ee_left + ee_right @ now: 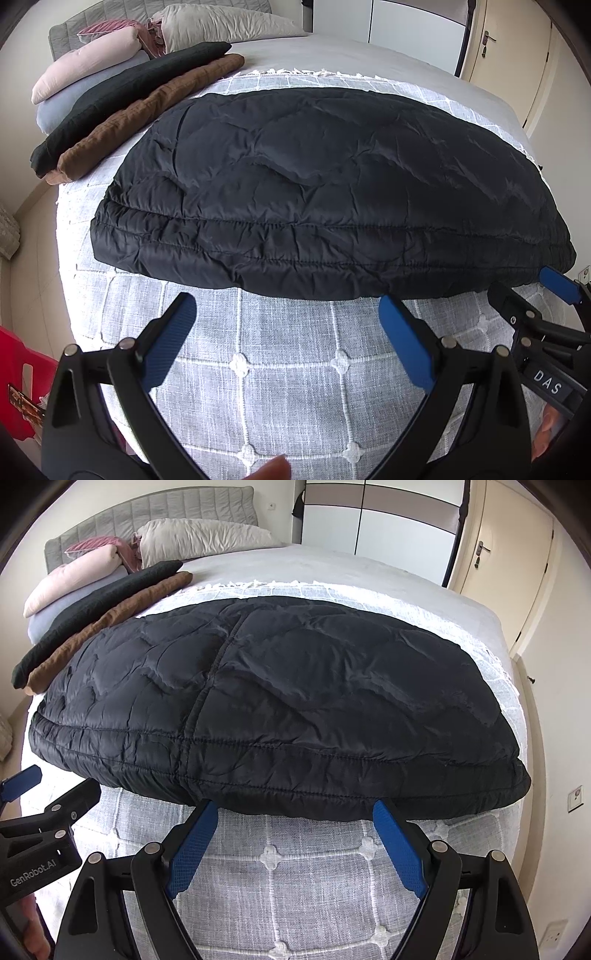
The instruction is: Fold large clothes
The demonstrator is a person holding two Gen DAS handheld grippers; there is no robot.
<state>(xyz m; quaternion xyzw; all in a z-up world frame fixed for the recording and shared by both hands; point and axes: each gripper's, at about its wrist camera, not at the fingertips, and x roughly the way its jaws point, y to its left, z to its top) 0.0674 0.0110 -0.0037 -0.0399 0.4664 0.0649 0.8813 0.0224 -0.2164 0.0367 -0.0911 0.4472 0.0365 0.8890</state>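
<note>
Now a black quilted jacket (325, 195) lies spread flat across the middle of the bed (369, 62), on a grey grid-patterned throw (288, 369). Its gathered hem runs along the near side, facing both grippers.

Both jaws of the left gripper (288, 325) stand wide apart with nothing between them; its right blue pad (406, 343) has its tip at the hem's edge, though whether it touches is unclear, and the left pad sits over bare throw. The right gripper (291, 830) is likewise spread wide and empty, its two pad tips reaching just to the hem near the jacket's centre seam. In the left wrist view the right gripper shows at the right edge, near the jacket's near right corner.

Far left on the bed, a folded brown garment (147, 110) lies just beside the jacket, with a folded black one (129, 96) alongside it. Beyond these are pillows (221, 26) by the grey headboard (147, 513). A door (498, 565) stands at far right.
</note>
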